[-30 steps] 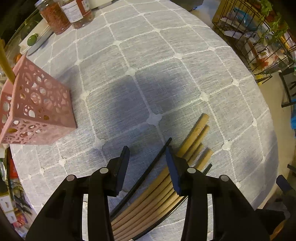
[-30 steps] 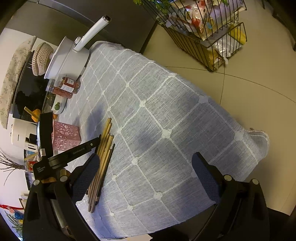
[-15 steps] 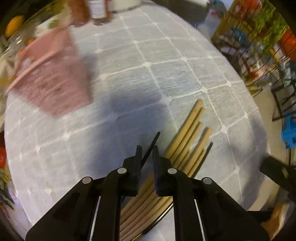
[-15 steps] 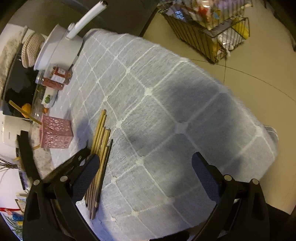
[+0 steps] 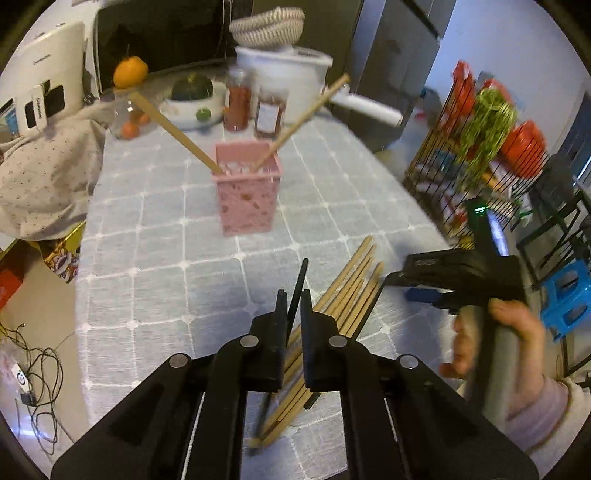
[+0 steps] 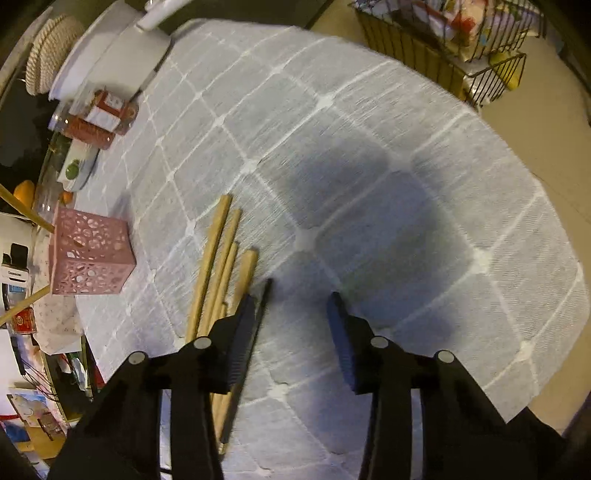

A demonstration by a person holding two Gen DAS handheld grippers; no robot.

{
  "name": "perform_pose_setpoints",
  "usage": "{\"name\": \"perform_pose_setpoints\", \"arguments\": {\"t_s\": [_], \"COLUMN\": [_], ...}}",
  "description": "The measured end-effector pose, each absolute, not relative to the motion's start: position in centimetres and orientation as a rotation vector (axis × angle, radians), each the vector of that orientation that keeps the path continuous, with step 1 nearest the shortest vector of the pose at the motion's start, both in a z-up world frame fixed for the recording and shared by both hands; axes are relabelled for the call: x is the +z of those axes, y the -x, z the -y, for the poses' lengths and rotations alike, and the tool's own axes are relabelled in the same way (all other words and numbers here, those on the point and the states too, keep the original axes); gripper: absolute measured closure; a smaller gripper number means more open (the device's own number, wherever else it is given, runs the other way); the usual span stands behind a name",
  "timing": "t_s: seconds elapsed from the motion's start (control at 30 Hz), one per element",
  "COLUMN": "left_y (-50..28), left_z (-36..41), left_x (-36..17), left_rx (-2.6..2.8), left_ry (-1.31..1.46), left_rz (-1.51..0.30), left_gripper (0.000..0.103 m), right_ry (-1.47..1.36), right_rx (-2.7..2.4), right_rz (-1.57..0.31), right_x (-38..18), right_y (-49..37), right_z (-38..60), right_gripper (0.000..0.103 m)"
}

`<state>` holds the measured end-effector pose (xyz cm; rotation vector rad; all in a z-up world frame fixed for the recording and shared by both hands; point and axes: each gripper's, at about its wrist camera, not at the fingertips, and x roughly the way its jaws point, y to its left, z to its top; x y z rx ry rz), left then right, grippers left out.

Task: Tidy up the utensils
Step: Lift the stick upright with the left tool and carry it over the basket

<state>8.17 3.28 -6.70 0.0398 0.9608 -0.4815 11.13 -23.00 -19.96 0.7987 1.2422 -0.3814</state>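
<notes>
My left gripper (image 5: 293, 301) is shut on a black chopstick (image 5: 300, 278) and holds it above the grey checked tablecloth (image 5: 155, 266). A pile of wooden chopsticks (image 5: 347, 291) lies on the cloth just right of it; the pile also shows in the right wrist view (image 6: 218, 258). A pink perforated holder (image 5: 246, 192) stands farther back with two wooden chopsticks leaning out; it also shows in the right wrist view (image 6: 90, 254). My right gripper (image 6: 293, 299) is open, low over the cloth beside another black chopstick (image 6: 255, 325). The right gripper also shows in the left wrist view (image 5: 417, 282).
Two jars (image 5: 255, 107), a white pot (image 5: 291, 74), a bowl with a squash (image 5: 190, 99) and a woven basket (image 5: 266, 22) crowd the table's far end. A wire rack (image 5: 476, 147) stands on the floor to the right. The table edge (image 6: 546, 376) curves close on the right.
My left gripper closed on the black chopstick and lifted, tilting up so the holder faces it. My right gripper dropped toward the pile and narrowed its opening.
</notes>
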Motion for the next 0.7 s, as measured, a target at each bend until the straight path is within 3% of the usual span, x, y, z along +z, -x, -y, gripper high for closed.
{"name": "perform_pose_setpoints", "arguments": {"t_s": [0.13,0.37,0.63,0.7], "left_y": [-7.5,-7.5,-6.9,-7.2], "left_z": [-4.5,-5.8,-6.8,-7.2], "left_x": [-5.0,-3.8,-2.7,-2.8], "left_rx": [-0.518,-0.539,-0.554,-0.553], "left_ry": [-0.015,0.046,0.072,0.074], "left_rz": [-0.921,-0.881,-0.852,-0.872], "left_gripper": [0.099,0.100,0.100,0.100], "right_ry": [-0.713,-0.497,-0.554,-0.575], "right_rx": [-0.433,-0.500,-0.494,-0.487], "right_rz": [-1.283,-1.368,-1.376,-1.364], "right_x": [-19.8,-19.8,-19.8,-19.7], "right_y": [-12.5,-13.6,-12.0,-11.8], "right_z": [22.1,20.0,18.7,18.4], "right_gripper": [0.063,0.073,0.073,0.077]}}
